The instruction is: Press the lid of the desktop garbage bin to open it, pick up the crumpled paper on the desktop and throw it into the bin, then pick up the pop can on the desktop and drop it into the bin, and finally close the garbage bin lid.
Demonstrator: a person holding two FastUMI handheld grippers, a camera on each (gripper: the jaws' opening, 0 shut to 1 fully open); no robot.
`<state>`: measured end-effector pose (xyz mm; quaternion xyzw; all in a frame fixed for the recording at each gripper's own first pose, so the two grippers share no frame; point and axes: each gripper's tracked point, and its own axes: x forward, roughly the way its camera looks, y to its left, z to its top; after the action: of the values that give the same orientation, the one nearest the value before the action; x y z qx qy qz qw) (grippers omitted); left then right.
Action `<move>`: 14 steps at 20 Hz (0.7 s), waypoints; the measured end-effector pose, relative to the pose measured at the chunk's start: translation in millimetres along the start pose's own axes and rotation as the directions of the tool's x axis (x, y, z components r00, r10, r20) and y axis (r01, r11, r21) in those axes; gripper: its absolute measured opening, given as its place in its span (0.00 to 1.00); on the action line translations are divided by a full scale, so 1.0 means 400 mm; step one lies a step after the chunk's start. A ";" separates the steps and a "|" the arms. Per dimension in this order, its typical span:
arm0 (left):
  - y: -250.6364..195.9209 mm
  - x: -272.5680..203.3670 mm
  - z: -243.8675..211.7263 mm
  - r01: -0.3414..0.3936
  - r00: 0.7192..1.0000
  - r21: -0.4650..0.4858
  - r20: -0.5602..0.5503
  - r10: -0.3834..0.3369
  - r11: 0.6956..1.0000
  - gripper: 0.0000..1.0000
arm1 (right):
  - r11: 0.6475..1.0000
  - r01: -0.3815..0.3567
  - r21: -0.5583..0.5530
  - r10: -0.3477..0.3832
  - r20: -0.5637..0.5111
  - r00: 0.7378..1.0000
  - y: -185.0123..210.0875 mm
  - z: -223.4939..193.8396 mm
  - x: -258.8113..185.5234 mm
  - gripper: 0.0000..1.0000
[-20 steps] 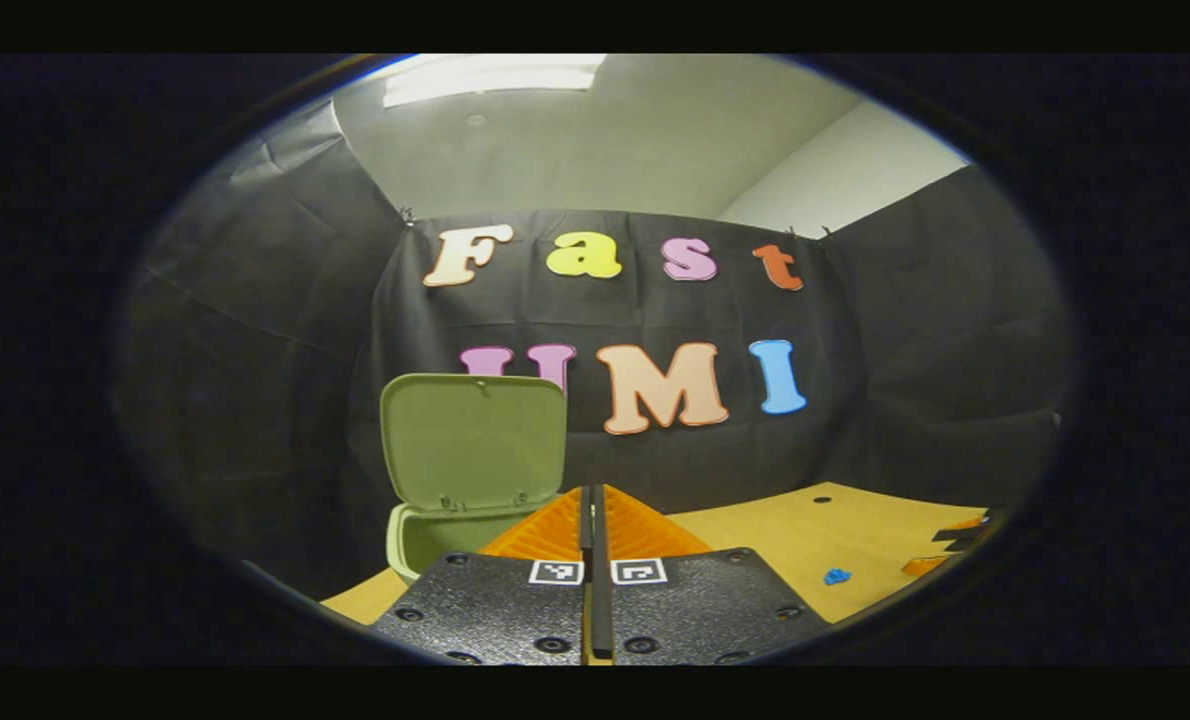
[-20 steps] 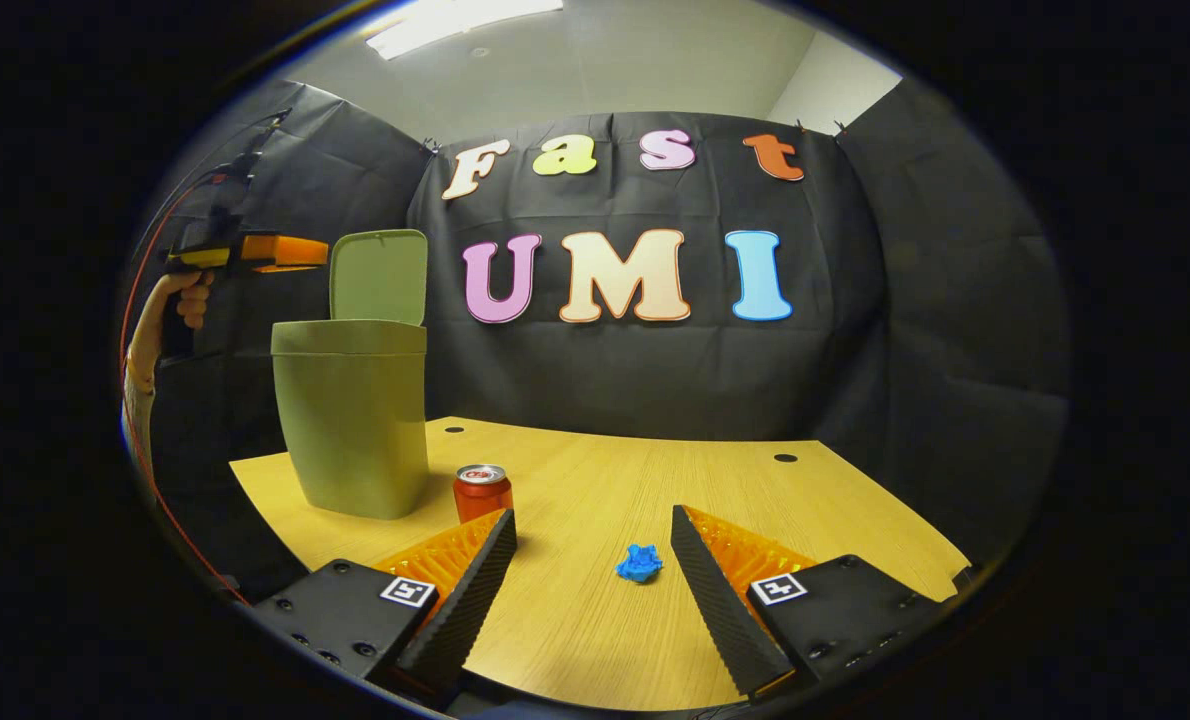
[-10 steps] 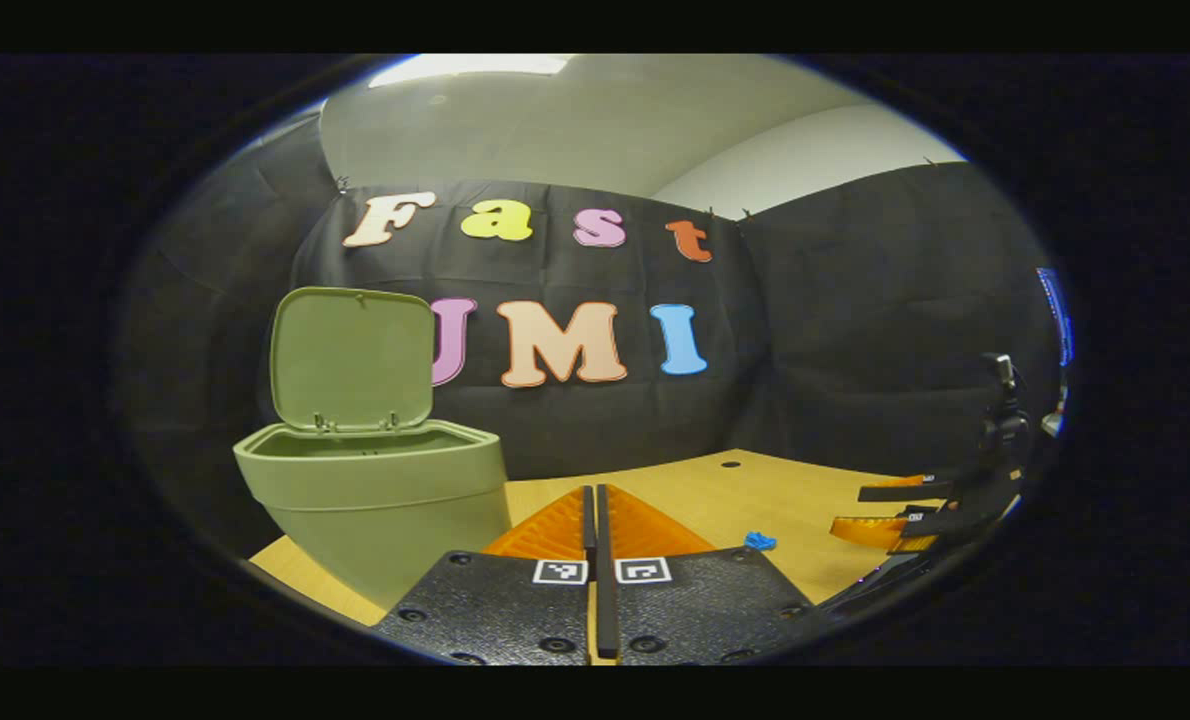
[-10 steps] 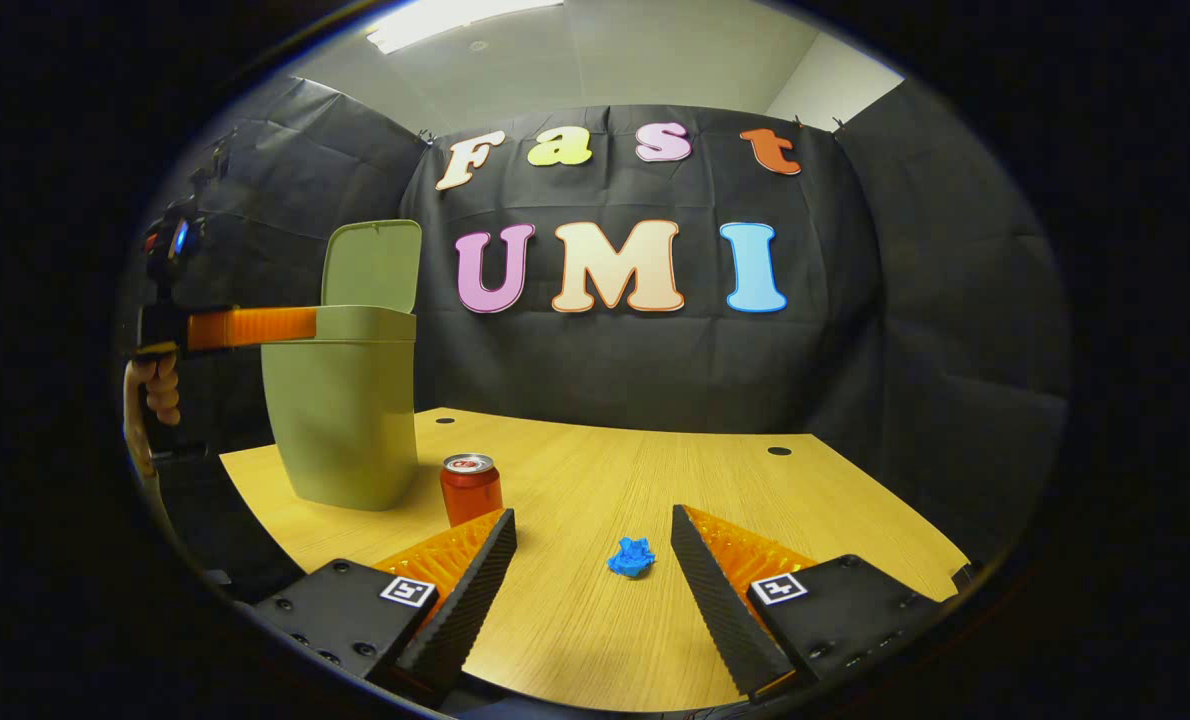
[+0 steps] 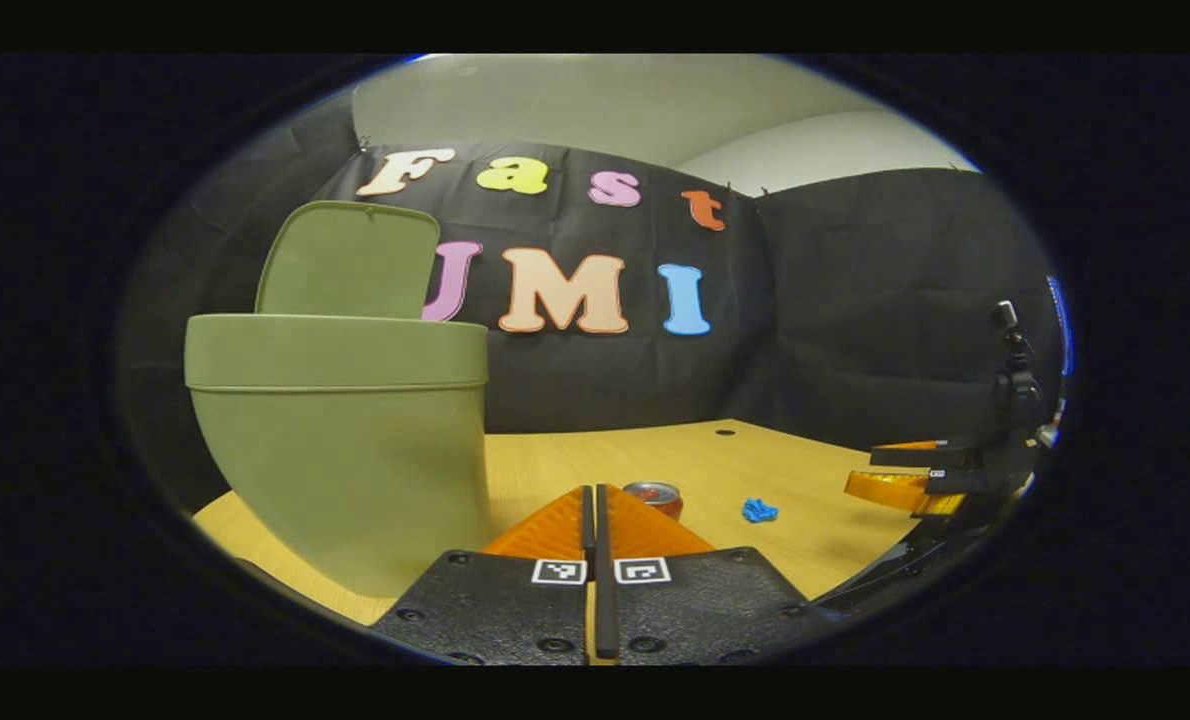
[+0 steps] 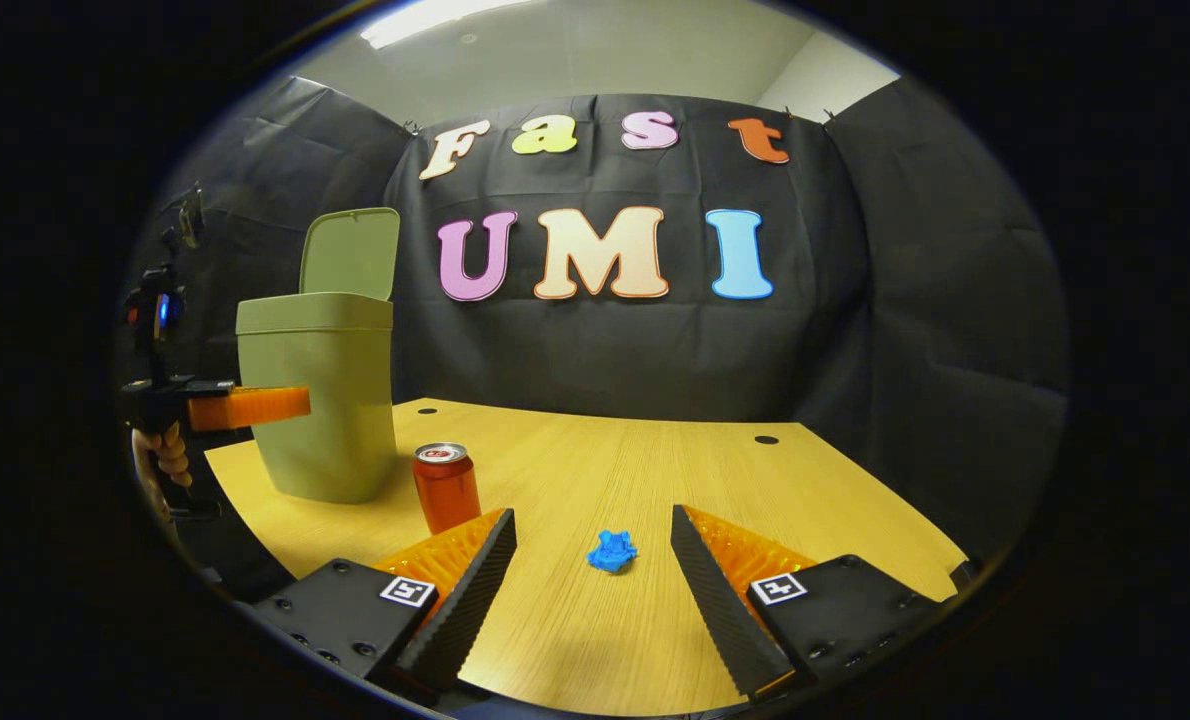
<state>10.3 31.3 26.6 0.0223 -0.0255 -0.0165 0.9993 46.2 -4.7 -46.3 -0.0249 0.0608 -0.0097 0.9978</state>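
On the wooden desk (image 6: 655,480) the green bin (image 6: 320,400) stands with its lid (image 6: 350,252) up (opening looks done), so the spread right gripper (image 6: 593,560) should next pinch the blue crumpled paper (image 6: 611,551) just ahead, while the left gripper (image 5: 594,535) hangs pressed together beside the bin.

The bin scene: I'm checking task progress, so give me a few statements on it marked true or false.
1. The bin's lid stands open. True.
2. The crumpled paper is inside the bin. False: it lies on the table.
3. The right gripper is open, with the paper ahead between its fingers. True.
4. The pop can lies on its side. False: it stands upright.
5. The left gripper holds the can. False: its fingers are shut on nothing.
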 end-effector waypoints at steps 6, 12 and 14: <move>-0.016 0.007 -0.002 -0.001 1.000 0.063 0.005 0.001 0.998 0.00 | 0.998 -0.054 0.023 0.057 -0.135 0.989 -0.013 -0.017 0.102 0.98; -0.040 -0.001 -0.011 0.034 0.999 0.109 -0.013 -0.032 0.994 0.21 | 0.998 -0.056 0.034 0.062 -0.261 0.963 -0.023 -0.046 0.201 0.98; -0.038 -0.004 -0.006 0.031 0.999 0.117 -0.010 -0.030 0.993 0.50 | 0.998 -0.055 0.019 0.058 -0.302 0.952 -0.025 -0.056 0.228 0.98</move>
<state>8.2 16.2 23.6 0.0813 -0.0219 -0.0303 0.9960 133.9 -17.9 -79.0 -0.0162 0.2133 0.0149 0.9767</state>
